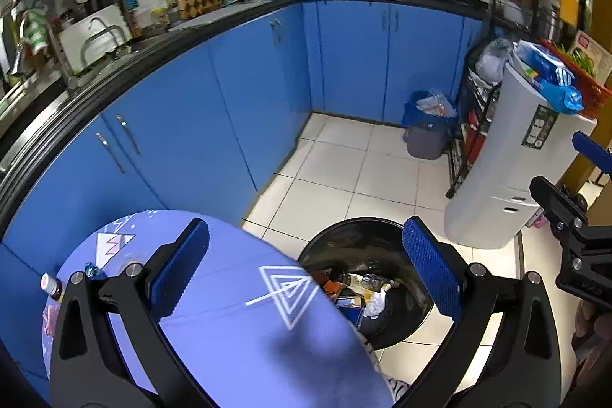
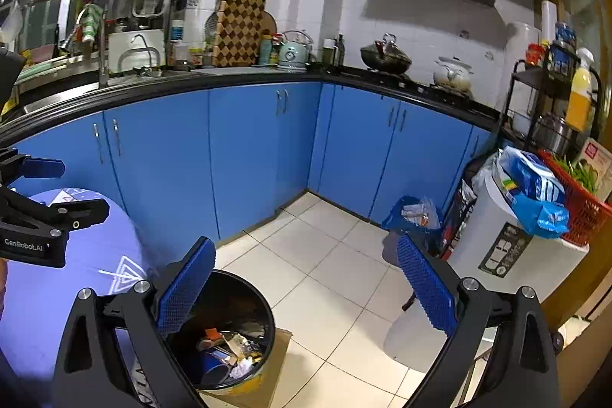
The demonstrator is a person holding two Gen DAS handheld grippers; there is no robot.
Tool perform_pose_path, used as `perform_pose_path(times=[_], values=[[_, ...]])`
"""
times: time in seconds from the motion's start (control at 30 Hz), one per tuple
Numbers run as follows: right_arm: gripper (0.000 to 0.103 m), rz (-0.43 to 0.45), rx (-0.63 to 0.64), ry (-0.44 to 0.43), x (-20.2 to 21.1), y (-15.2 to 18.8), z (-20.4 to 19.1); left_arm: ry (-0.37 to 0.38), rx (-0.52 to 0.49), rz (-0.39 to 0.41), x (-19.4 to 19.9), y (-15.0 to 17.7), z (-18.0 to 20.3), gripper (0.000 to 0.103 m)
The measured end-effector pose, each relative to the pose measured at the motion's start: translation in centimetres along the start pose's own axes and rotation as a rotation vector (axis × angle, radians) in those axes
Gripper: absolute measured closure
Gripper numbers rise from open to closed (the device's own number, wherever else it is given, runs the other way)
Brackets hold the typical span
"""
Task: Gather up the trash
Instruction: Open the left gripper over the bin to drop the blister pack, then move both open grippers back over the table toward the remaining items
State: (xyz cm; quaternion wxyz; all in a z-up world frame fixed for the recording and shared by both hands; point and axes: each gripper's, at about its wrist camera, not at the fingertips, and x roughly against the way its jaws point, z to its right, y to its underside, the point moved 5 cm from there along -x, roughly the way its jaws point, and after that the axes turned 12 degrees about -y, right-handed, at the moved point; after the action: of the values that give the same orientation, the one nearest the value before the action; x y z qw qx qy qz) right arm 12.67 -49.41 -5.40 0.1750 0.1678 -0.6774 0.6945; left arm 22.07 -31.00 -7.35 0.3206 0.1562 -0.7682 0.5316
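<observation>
A black round trash bin (image 1: pixel 357 222) (image 2: pixel 244 293) stands on the tiled floor beside a blue round table (image 1: pixel 229 312). Inside the bin lie mixed trash pieces (image 1: pixel 369 291) (image 2: pixel 225 348): paper, wrappers, a blue cup. My left gripper (image 1: pixel 306 270) is open wide above the table's edge and the bin, nothing between its fingers. My right gripper (image 2: pixel 306 285) hangs open over the bin's right side, also empty. Each gripper shows at the edge of the other's view (image 1: pixel 562 167) (image 2: pixel 84 188). On the table's far left lie a small capped bottle (image 1: pixel 51 285) and a blue wrapper (image 1: pixel 91 271).
Blue cabinets (image 1: pixel 248 94) line the left and back under a black counter. A grey bin with a blue bag (image 1: pixel 424 136) stands in the corner, next to a metal rack (image 1: pixel 474 125) and a white appliance (image 1: pixel 497 178) with bags on top.
</observation>
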Motion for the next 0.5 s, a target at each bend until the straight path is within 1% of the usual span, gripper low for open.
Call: perform_pose_path(times=[0.2, 0.33, 0.5], values=[[0.010, 0.017, 0.033, -0.041, 0.8, -1.5, -3.0, -0.031, 0.051, 0.005, 1.4, 0.9, -3.8, 0.003], [0.010, 0.018, 0.061, -0.095, 0.8, -2.7, -6.3, -0.044, 0.090, -0.001, 2.4, 1.9, -6.8, 0.003], [0.010, 0.005, 0.117, -0.155, 0.2, -3.6, -10.9, -0.089, 0.150, 0.000, 3.6, 3.9, -11.6, 0.003]])
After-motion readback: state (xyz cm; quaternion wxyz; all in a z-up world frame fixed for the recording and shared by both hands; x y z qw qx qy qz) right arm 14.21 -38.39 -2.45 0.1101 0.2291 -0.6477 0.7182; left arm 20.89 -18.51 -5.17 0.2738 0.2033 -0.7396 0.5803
